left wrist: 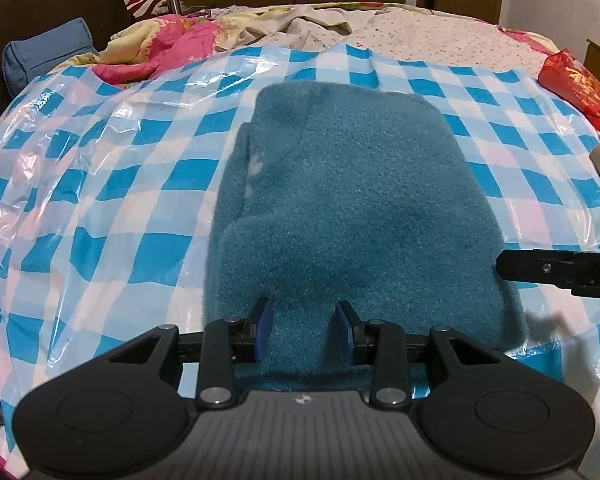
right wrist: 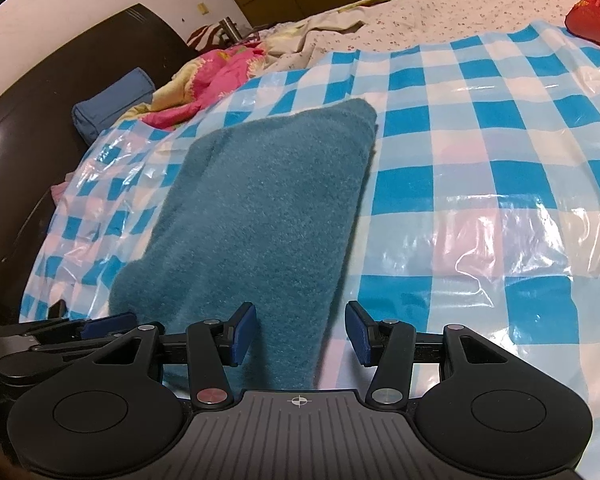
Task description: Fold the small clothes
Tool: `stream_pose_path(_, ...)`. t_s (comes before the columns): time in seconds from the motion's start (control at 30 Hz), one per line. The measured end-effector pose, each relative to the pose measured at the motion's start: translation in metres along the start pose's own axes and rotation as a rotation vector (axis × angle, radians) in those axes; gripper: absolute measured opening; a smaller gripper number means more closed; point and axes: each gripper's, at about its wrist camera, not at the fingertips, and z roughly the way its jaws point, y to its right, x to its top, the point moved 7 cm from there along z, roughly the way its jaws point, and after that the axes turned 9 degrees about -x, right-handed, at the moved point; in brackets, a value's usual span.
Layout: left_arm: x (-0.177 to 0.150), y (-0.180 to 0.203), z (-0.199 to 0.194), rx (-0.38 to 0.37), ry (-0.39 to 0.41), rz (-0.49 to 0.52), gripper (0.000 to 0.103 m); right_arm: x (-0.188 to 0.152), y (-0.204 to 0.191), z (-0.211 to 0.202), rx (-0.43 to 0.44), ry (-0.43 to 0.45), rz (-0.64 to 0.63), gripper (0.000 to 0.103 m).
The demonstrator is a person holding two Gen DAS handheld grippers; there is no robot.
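Note:
A fuzzy teal garment [left wrist: 352,200] lies folded into a long block on the blue-and-white checked plastic sheet [left wrist: 120,200]. My left gripper [left wrist: 305,330] is open at the garment's near edge, with cloth lying between its blue pads, not clamped. My right gripper [right wrist: 302,332] is open at the garment's [right wrist: 260,216] near right corner, its pads astride the cloth edge. The right gripper's black finger also shows at the right edge of the left wrist view [left wrist: 556,270]. The left gripper shows low at the left of the right wrist view [right wrist: 80,330].
The checked sheet [right wrist: 480,200] covers a bed. A pink floral quilt [left wrist: 172,48] and a blue pillow [left wrist: 44,60] lie at the far left by the dark headboard [right wrist: 40,140]. A red bag [left wrist: 580,88] sits at the far right. Wooden wardrobes stand behind.

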Motion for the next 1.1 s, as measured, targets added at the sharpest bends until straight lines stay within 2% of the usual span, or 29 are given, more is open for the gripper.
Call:
stream_pose_path(0.33,0.011,0.001,-0.011,-0.055,0.056,-0.007,0.047,0.010,0.007,0.009,0.007,0.002,0.033,0.052)
stream_pose_path(0.5,0.029,0.004,-0.013,-0.085,0.095,0.004,0.051,0.016,0.010,0.016,0.019,-0.002,0.041,0.061)
stream_pose_path(0.67,0.037,0.000,0.010,-0.079,0.077,0.006,0.053,0.021,0.017,0.028,0.068,-0.030,0.095,0.068)
stream_pose_path(0.83,0.048,-0.004,-0.003,-0.127,0.152,-0.006,0.055,0.031,0.022,0.028,0.096,-0.019,0.120,0.069)
stream_pose_path(0.97,0.054,-0.015,0.013,-0.121,0.136,-0.025,0.055,0.037,0.019,0.040,0.104,-0.026,0.122,0.069)
stream_pose_path(1.1,0.048,-0.028,0.032,-0.140,0.096,-0.041,0.057,0.035,0.017,0.058,0.173,-0.074,0.180,0.075)
